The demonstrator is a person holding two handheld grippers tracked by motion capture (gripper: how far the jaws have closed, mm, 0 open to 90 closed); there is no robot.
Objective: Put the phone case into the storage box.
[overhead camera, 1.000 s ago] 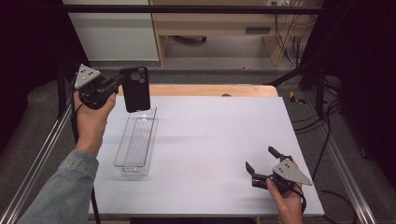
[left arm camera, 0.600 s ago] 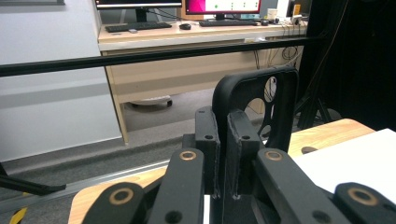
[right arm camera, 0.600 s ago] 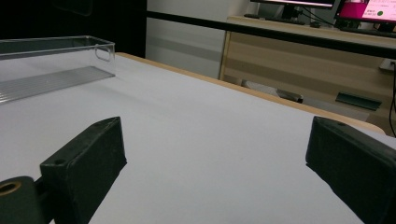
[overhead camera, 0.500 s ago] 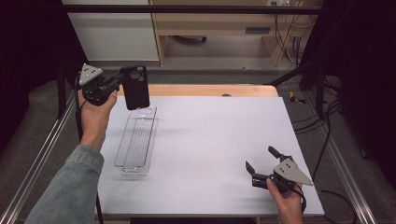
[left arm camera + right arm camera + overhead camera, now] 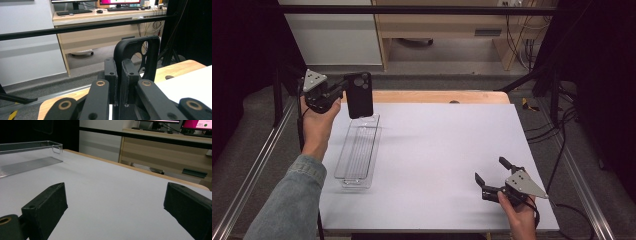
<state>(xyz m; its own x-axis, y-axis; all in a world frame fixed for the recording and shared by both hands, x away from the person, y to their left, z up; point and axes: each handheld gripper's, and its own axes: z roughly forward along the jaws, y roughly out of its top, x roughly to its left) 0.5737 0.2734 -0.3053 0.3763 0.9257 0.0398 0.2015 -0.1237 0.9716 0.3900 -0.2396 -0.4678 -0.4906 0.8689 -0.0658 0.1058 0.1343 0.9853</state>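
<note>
Progress: pick-up judged complete. The left gripper (image 5: 343, 90), upper left of the high view, has its jaws clamped on one long edge of a black phone case (image 5: 360, 95). The case hangs upright, camera cut-out at top, in the air above the far end of the clear plastic tray (image 5: 346, 176); not touching it.

Left gripper view: case (image 5: 136, 53) pinched between the two pads, rising upper centre.

Remaining, as judged: lower the case into the tray and release.

Right gripper (image 5: 493, 175), lower right, rests low on the white table (image 5: 437, 150), jaws apart, nothing between them, well apart from case and tray.
</note>
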